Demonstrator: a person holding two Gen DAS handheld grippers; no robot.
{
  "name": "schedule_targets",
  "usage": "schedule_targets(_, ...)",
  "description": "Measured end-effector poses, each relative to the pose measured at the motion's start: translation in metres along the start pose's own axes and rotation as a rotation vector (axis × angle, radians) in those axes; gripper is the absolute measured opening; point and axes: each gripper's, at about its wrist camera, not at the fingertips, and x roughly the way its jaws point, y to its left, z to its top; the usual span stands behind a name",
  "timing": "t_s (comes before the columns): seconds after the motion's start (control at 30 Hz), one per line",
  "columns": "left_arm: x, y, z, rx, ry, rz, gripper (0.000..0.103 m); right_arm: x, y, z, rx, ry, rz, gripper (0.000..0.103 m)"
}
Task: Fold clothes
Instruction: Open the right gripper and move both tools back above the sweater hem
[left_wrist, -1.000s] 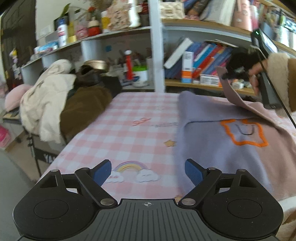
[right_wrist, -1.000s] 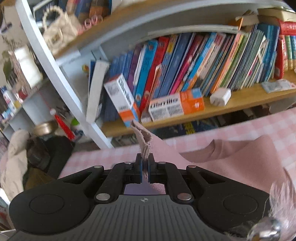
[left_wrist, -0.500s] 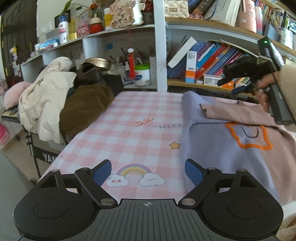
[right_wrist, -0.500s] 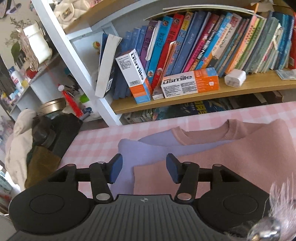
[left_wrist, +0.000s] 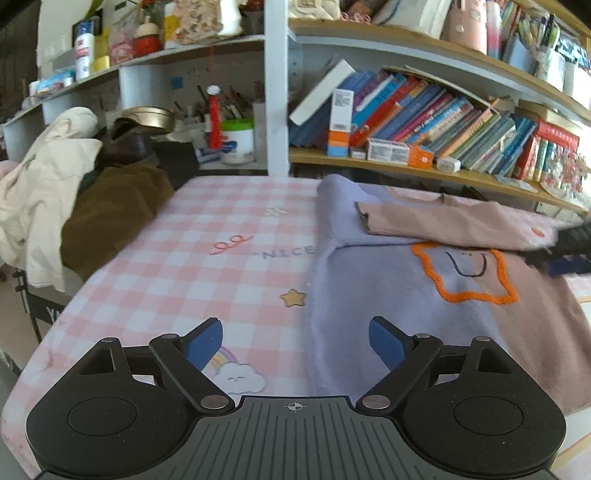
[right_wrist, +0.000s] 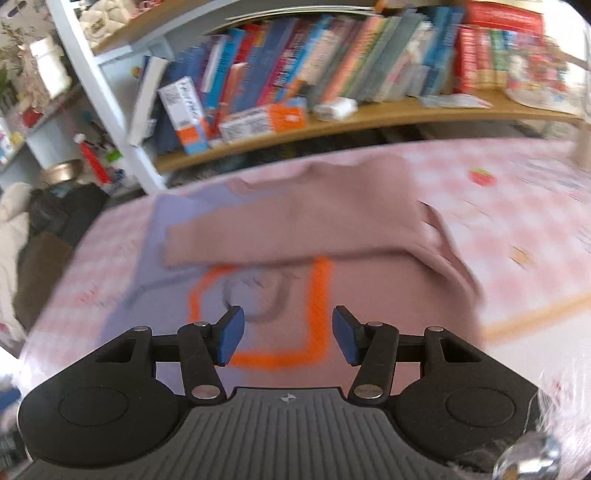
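Observation:
A lilac and dusty-pink sweater (left_wrist: 373, 295) with an orange star outline lies flat on the pink checked tablecloth (left_wrist: 207, 258). Its pink sleeve (left_wrist: 450, 221) is folded across the chest, toward the lilac side. My left gripper (left_wrist: 295, 345) hovers open over the sweater's near left edge, nothing between its blue pads. In the right wrist view, blurred by motion, my right gripper (right_wrist: 286, 336) stands open above the orange star (right_wrist: 273, 314), with the folded sleeve (right_wrist: 295, 232) lying beyond it. The right gripper's dark body (left_wrist: 569, 247) shows at the far right of the left wrist view.
A bookshelf (left_wrist: 424, 122) full of books and boxes runs along the table's far side. A pile of cream and brown clothes (left_wrist: 74, 206) sits off the table's left end. The table's wooden edge (right_wrist: 535, 317) shows right of the sweater.
The right gripper let go of the pink sleeve, which now lies folded across the sweater, and pulled back toward the near right. The left gripper edged forward, still open.

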Motion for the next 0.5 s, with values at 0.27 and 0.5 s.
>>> schedule_targets(0.27, 0.002, -0.051, 0.002, 0.108, -0.006, -0.093, 0.089, -0.046, -0.025, -0.054, 0.0, 0.008, -0.106, 0.064)
schedule_targets(0.5, -0.009, -0.072, -0.01, 0.08, 0.043, -0.112, 0.089, -0.072, -0.048, -0.083, 0.011, 0.036, -0.124, 0.073)
